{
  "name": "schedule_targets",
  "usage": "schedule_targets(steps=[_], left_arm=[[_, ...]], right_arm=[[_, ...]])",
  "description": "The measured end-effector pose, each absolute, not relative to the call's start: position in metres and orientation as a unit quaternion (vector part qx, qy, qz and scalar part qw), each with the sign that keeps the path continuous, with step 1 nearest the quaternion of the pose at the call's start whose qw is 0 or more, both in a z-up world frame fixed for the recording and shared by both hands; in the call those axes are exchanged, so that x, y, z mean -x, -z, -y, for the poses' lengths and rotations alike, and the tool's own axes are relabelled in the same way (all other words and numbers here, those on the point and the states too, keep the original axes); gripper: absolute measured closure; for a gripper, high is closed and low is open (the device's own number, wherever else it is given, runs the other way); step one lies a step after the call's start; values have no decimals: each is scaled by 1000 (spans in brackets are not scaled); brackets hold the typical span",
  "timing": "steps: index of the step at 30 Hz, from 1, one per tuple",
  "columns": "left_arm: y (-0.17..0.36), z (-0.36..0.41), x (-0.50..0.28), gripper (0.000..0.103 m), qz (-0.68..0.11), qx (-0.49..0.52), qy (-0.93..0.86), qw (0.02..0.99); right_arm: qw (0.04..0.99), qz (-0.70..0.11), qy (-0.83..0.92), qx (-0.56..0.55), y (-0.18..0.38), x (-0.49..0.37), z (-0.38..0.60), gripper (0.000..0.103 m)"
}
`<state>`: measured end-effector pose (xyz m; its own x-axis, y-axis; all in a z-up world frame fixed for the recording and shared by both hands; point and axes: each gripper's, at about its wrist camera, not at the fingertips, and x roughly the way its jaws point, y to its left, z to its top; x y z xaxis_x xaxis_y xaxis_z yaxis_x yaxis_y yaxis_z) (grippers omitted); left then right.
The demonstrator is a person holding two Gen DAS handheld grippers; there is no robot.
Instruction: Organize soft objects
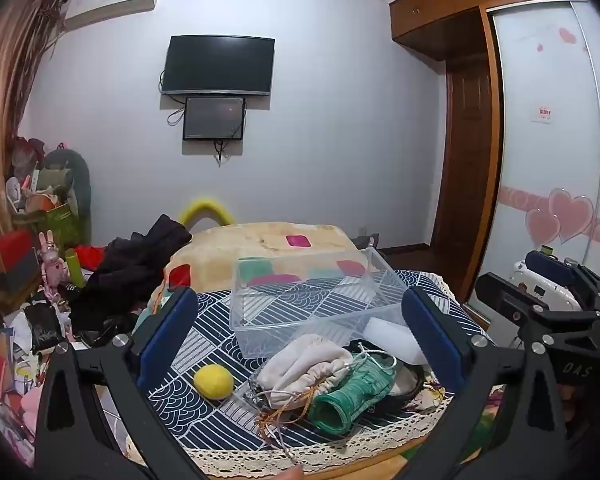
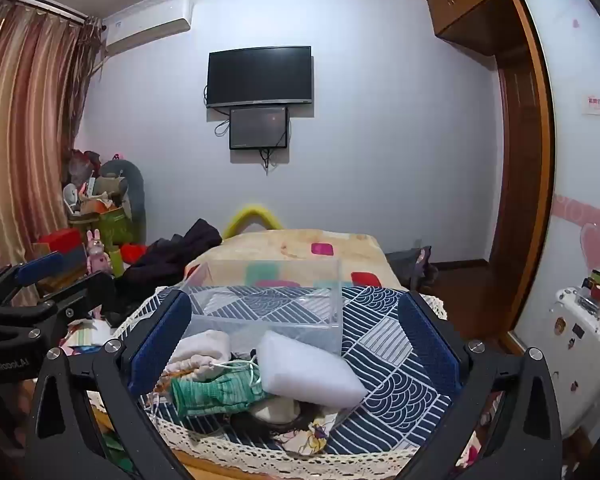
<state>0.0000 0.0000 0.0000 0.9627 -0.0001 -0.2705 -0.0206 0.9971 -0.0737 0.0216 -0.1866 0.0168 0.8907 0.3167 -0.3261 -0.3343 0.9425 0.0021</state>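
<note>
Both tongs, left gripper [image 1: 296, 334] and right gripper [image 2: 296, 334], hung spread and empty over the table's near edge, where pouches lay before the clear bin [image 1: 312, 300]. Best pinch the green pouch [image 1: 350, 394] mid-body, avoiding its drawstrings.

Home bedroom, wall-mounted television [image 2: 259, 75] at 12 o'clock, air conditioner [image 2: 148, 26] at 11, striped curtains [image 2: 18, 120] at 9, heart-decorated sliding wardrobe [image 1: 548, 140] at 3, blanket-covered bed [image 2: 292, 250] ahead.

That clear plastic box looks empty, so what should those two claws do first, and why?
Probably lower the right gripper onto the white foam pad. Both grippers hang open and hold nothing, the clear box is empty, and the pad lies on top of the pile, nearest the right one's fingers.
</note>
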Motion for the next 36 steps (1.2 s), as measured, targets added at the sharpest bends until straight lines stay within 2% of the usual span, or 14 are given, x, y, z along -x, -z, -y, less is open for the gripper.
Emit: schedule_targets(steps=[36], left_arm=[[2, 0, 0, 0, -143, 48, 5, 989]], right_arm=[[972, -159, -171, 29, -26, -13, 181, 0]])
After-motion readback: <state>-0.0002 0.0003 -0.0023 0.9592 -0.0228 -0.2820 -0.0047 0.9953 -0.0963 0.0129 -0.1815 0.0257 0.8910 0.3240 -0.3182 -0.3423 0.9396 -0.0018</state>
